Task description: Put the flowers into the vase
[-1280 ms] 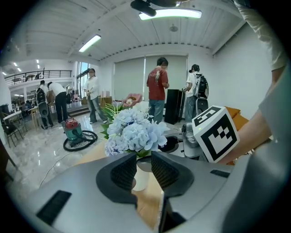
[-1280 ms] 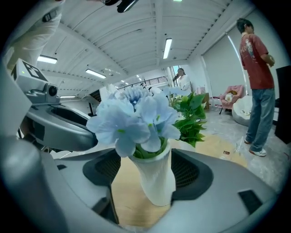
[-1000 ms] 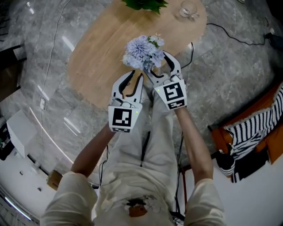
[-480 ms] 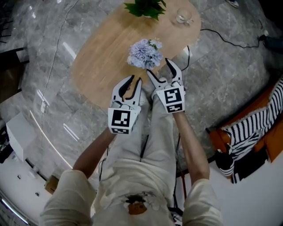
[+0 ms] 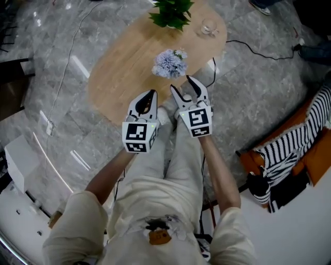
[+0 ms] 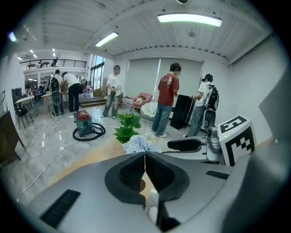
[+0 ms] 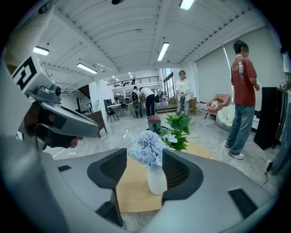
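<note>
1. The bunch of pale blue flowers [image 5: 169,63] stands in the small white vase [image 7: 157,179] on the oval wooden table [image 5: 124,67].
2. A second ago your right gripper [image 5: 182,85] was right up at the flowers, with one jaw on each side of the bunch. Now it has pulled back toward you, and the flowers stand alone, apart from it.
3. Your right gripper's jaws have just been closing a little, but there is still a wide gap between them. They hold nothing. In the right gripper view you see the vase and flowers through the gap, out on the table.
4. A second ago your left gripper [image 5: 151,94] had its jaws apart. They have just closed, and now the tips touch with nothing between them.
5. Your left gripper has come back from the table too. Both grippers now sit side by side over your legs, near the table's edge.
6. The green leafy plant [image 5: 170,13] and the clear glass [image 5: 209,27] stay at the far end of the table, behind the flowers.
</note>
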The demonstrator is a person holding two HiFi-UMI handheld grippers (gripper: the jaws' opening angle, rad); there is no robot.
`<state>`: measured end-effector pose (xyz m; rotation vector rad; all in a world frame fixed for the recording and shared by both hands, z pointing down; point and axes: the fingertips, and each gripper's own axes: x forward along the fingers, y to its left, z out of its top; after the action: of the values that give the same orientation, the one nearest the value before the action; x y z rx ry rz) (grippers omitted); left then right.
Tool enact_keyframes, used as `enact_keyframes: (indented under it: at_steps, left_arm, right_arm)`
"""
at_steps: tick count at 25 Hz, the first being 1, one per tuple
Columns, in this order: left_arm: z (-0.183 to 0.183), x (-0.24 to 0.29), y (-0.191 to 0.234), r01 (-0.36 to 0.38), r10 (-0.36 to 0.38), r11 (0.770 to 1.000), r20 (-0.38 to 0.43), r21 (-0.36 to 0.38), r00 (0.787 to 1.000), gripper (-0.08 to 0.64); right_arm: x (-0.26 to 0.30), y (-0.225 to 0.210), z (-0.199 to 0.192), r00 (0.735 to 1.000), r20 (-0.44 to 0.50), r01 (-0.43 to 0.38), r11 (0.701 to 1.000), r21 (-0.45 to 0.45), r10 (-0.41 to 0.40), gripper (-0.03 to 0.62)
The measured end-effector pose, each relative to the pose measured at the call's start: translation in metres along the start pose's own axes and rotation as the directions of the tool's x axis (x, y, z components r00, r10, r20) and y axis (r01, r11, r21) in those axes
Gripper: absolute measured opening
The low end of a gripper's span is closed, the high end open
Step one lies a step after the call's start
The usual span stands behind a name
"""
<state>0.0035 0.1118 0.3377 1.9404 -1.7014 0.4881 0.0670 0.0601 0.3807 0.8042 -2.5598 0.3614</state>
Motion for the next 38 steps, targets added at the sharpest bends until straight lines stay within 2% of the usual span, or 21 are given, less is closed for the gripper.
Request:
enact_keyframes:
  at_steps: [4, 7, 10, 13, 23, 29, 38]
  left_arm:
    - [0.01, -0.014, 0.0, 0.01, -0.01, 1.0, 0.0, 0.0, 1.0, 0.009]
    - [0.024, -0.03, -0.004, 0.018, -0.018, 1.0, 0.01, -0.005, 1.0, 0.009]
    - [0.042, -0.044, -0.005, 0.022, -0.022, 1.0, 0.034, -0.01, 0.999, 0.009]
    - [0.055, -0.062, -0.006, 0.025, -0.024, 1.0, 0.053, -0.016, 0.998, 0.009]
    - [0.098, -0.113, -0.012, 0.037, -0.036, 0.999, 0.106, -0.003, 0.994, 0.009]
    - [0.105, -0.134, -0.011, 0.042, -0.042, 0.999, 0.117, 0.007, 0.992, 0.009]
    - [0.116, -0.166, -0.016, 0.024, -0.024, 1.0, 0.15, -0.002, 0.988, 0.009]
  right_arm:
    - [-0.017, 0.008, 0.015, 0.999, -0.009, 0.035, 0.999, 0.035, -0.035, 0.208]
    - [-0.038, 0.008, 0.024, 0.995, -0.022, 0.098, 0.994, 0.041, -0.097, 0.121]
    - [-0.054, 0.008, 0.043, 0.99, -0.003, 0.14, 0.989, 0.051, -0.14, 0.07]
    - [-0.07, 0.017, 0.064, 0.988, 0.029, 0.151, 0.988, 0.046, -0.152, 0.034]
    - [-0.115, 0.044, 0.124, 0.986, 0.092, 0.129, 0.987, 0.096, -0.138, 0.012]
    - [-0.127, 0.073, 0.136, 0.991, 0.074, 0.107, 0.988, 0.109, -0.115, 0.007]
    - [-0.15, 0.106, 0.158, 0.995, 0.094, 0.038, 0.997, 0.061, -0.044, 0.008]
